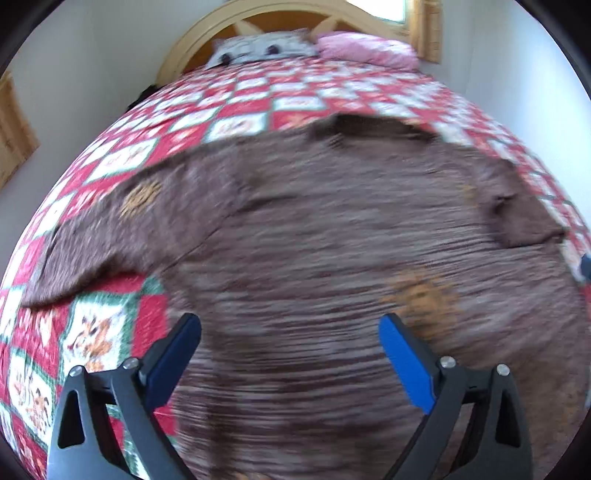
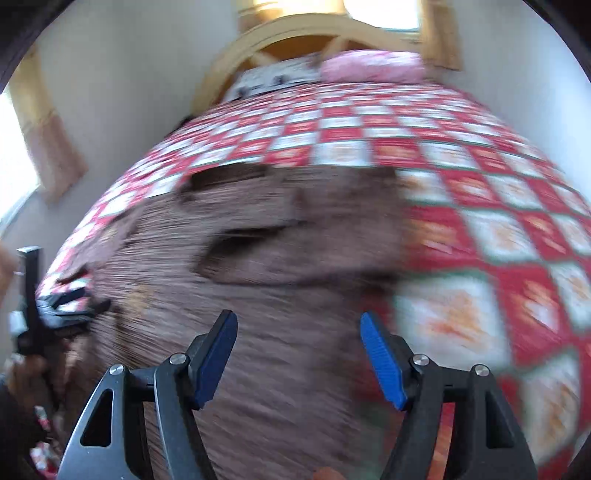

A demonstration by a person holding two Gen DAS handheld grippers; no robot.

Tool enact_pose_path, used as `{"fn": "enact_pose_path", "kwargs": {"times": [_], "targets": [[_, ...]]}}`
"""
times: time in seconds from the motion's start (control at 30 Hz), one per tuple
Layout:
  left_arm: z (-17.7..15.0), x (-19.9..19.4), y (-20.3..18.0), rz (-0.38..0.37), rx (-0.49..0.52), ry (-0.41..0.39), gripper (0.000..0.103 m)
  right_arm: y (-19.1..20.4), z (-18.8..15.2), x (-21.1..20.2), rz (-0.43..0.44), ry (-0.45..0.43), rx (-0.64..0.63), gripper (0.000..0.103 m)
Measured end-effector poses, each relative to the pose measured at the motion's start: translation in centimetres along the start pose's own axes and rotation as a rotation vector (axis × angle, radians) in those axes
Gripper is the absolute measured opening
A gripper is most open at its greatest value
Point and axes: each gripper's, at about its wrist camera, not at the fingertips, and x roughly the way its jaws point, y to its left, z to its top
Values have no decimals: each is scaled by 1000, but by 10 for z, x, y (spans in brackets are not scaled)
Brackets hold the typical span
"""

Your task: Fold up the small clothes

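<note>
A: Garment? Where is it lying?
B: Brown top (image 1: pixel 314 229) is lying spread flat on the bed, covering the red, white and green checked quilt (image 1: pixel 236 107). Orange patches are showing on the fabric. One sleeve is stretching out to the left in the left wrist view, the other is lying folded in over the body near the right edge. Neck opening is pointing toward the headboard

A: Left gripper?
B: Left gripper (image 1: pixel 290 325) is hanging over the lower body of the top, jaws standing wide, nothing between them, pads not pressing anything

A: Right one?
B: Right gripper (image 2: pixel 298 324) is sitting over the top's right side, close to its edge against the quilt. Jaws standing well apart, nothing gripped. Both views are blurring heavily, so contact with the cloth – cannot tell

A: Anything around?
B: Grey pillow (image 1: pixel 260 48) and pink pillow (image 1: pixel 365 48) are sitting at the far end against the arched wooden headboard (image 1: pixel 207 33). White walls on both sides. The other gripper's body is showing at the left edge of the right wrist view
</note>
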Motion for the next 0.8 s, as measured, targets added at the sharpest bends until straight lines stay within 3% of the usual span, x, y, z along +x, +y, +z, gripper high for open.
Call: {"fn": "enact_pose_path", "kwargs": {"times": [0.17, 0.37, 0.43, 0.53, 0.57, 0.6, 0.63, 0.67, 0.8], "targets": [[27, -19, -72, -103, 158, -25, 97, -41, -40, -29, -77, -105, 69, 70], [59, 15, -143, -63, 318, -39, 75, -23, -57, -40, -77, -213, -23, 70], [68, 33, -154, -66, 323, -18, 63, -15, -59, -47, -72, -256, -56, 70], [79, 58, -163, -92, 287, 12, 55, -9, -63, -54, -67, -294, -91, 70], [81, 59, -166, -91, 283, 3, 54, -7, -63, -54, -67, -296, -101, 70], [83, 61, -168, -92, 294, -14, 47, -5, -64, -53, -72, -291, -107, 70], [84, 61, -169, -116, 298, -17, 23, -5, -63, -50, -73, -280, -109, 70], [87, 61, -168, -155, 288, -7, 7, -5, -62, -49, -73, -273, -107, 70], [96, 47, -147, -206, 197, -34, 6, -8, -62, -47, -75, -261, -92, 70]]}}
